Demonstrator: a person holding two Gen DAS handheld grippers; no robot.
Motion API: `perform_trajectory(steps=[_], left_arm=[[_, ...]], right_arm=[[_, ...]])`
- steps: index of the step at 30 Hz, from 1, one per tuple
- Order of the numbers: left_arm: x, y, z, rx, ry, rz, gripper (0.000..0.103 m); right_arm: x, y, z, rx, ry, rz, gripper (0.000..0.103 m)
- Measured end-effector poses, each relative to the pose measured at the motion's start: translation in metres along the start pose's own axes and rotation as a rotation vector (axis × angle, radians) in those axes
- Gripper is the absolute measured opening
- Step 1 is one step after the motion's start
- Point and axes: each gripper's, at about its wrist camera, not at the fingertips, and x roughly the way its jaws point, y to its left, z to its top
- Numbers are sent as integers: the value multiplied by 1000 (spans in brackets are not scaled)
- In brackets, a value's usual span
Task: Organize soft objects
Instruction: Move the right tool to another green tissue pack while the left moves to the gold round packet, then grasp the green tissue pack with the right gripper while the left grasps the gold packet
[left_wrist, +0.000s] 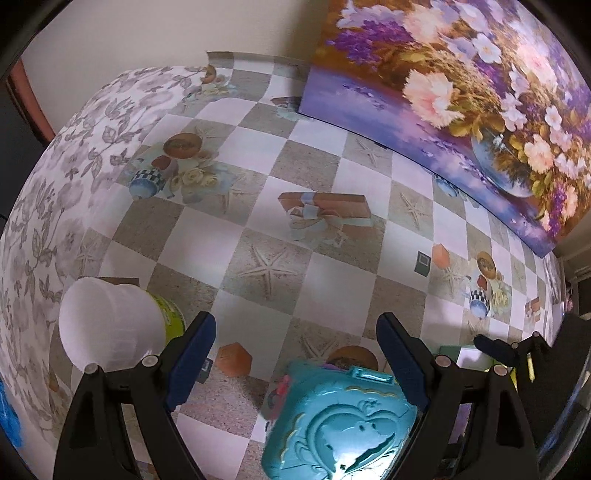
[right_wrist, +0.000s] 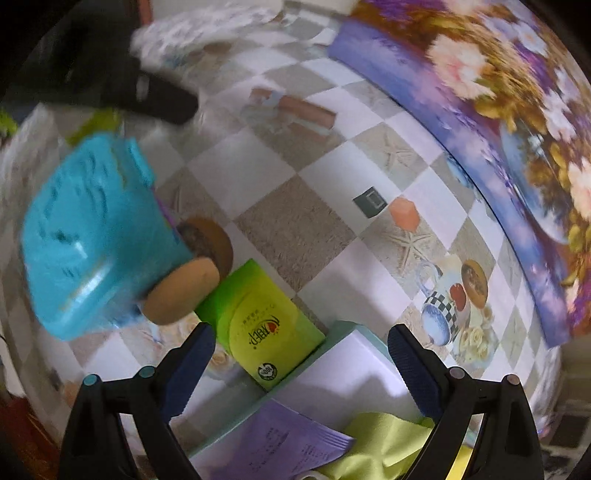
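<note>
Left wrist view: the left hand-held gripper (left_wrist: 295, 354) has its blue-padded jaws spread wide, holding nothing, above a worktop (left_wrist: 258, 177) covered in a checked cloth printed with starfish and teacups. Between and below the jaws lies a turquoise moulded plastic case with a raised heart and animal design (left_wrist: 340, 424). To the left stands a white translucent plastic cup (left_wrist: 107, 325) in front of a lime-green container (left_wrist: 171, 314). A large floral canvas painting (left_wrist: 461, 92) leans at the back right. Right wrist view: the right hand-held gripper (right_wrist: 301, 358) is also wide open and empty, above a white open box (right_wrist: 354, 369) holding a yellow-green soft cloth (right_wrist: 384, 443) and lilac printed paper (right_wrist: 280, 439). A lime-green tissue packet (right_wrist: 266, 321) lies just beside the box; the turquoise case (right_wrist: 96, 240) appears blurred at left.
</note>
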Motion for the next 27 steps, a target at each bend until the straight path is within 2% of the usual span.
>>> perform_trajectory(steps=[6, 11, 12, 16, 18, 27], left_arm=[[0, 5, 0, -17, 0, -4, 89], [1, 8, 1, -25, -1, -8, 89], [1, 8, 1, -24, -1, -9, 89], [4, 6, 1, -18, 4, -19, 89], [6, 6, 1, -18, 4, -30, 89], [7, 1, 2, -32, -1, -60, 89]], right_arm=[[11, 11, 8, -71, 14, -39, 96], [23, 0, 17, -34, 21, -37, 95], [24, -3, 18, -19, 17, -26, 94], [25, -16, 23, 51, -8, 9, 74], [26, -24, 26, 83, -16, 13, 70], [25, -57, 23, 244, -59, 63, 64]])
